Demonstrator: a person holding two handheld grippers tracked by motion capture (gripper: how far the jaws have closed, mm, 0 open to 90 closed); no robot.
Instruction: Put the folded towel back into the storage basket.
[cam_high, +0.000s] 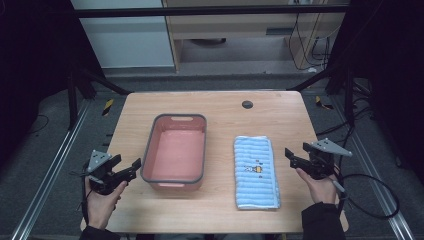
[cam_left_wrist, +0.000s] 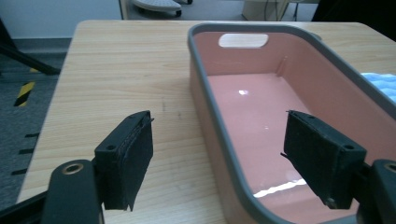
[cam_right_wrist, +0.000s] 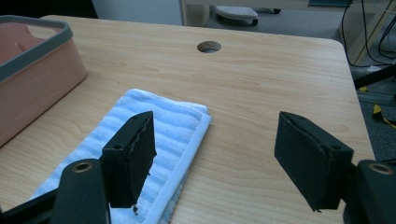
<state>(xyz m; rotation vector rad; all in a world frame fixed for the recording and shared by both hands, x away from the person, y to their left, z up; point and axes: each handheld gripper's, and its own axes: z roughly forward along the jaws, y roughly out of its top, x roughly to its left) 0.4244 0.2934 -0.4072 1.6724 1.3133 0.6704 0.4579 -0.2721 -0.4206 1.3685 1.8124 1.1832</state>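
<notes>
A pink basin with a grey rim (cam_high: 174, 150) stands empty at the table's middle left. A folded blue-and-white striped towel (cam_high: 256, 171) lies flat to its right. My left gripper (cam_high: 127, 168) is open just left of the basin's near corner; in the left gripper view its jaws straddle the basin's near left wall (cam_left_wrist: 219, 140). My right gripper (cam_high: 291, 156) is open just right of the towel; in the right gripper view the towel's far right corner (cam_right_wrist: 161, 123) lies under and beyond the left jaw.
The wooden table (cam_high: 135, 115) has a round cable hole (cam_high: 247, 104) near its far edge. Black frame bars (cam_high: 100, 80) rise at both far corners. A cable (cam_high: 370, 200) loops off the right gripper beside the table.
</notes>
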